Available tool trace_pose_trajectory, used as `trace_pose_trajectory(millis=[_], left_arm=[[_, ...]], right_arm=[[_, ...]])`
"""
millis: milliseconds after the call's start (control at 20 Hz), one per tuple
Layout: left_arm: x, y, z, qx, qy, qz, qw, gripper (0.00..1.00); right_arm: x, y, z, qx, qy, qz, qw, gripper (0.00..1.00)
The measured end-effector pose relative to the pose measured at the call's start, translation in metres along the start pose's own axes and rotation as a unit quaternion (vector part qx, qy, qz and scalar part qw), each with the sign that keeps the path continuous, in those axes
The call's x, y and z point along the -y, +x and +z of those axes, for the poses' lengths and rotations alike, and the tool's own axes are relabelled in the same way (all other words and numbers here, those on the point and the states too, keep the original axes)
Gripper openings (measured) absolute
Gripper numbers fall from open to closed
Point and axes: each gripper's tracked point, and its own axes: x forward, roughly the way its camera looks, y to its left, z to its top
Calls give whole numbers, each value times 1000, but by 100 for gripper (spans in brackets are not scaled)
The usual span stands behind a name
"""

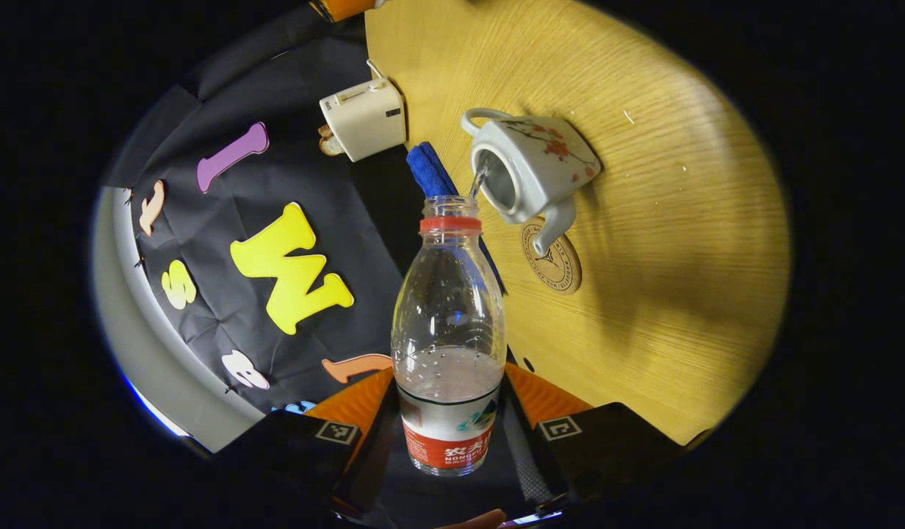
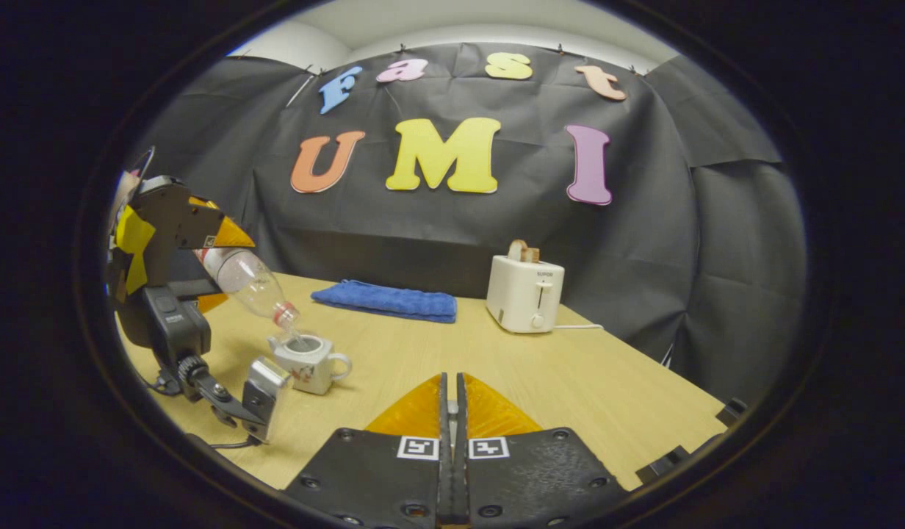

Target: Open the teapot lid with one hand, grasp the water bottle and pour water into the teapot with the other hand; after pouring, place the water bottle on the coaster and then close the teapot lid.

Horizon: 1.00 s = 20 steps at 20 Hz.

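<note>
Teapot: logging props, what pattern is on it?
Red blossoms on white teapot; clearest in left gripper view.

Table [image 2: 570, 367]: teapot [image 2: 309, 364], towel [image 2: 386, 301], toaster [image 2: 524, 294], coaster [image 1: 554, 263].

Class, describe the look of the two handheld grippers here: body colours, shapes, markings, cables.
The left gripper has a black body with orange wedge panels and a square black-and-white tag on each side. In the right gripper view it also shows yellow tape and a dark cable. The right gripper looks alike: black body, orange wedges, paired square tags.
</note>
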Motion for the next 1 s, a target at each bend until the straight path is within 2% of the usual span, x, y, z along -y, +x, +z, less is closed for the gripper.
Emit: trace_pose_trajectory(millis=[550, 1000], left_arm=[[3, 5, -6, -8, 45, -6, 999, 74], [1, 6, -1, 0, 59, -5, 998, 74]], right_arm=[[1, 3, -5, -6, 0, 2, 1000, 0], [-2, 5, -8, -12, -2, 6, 1000, 0]])
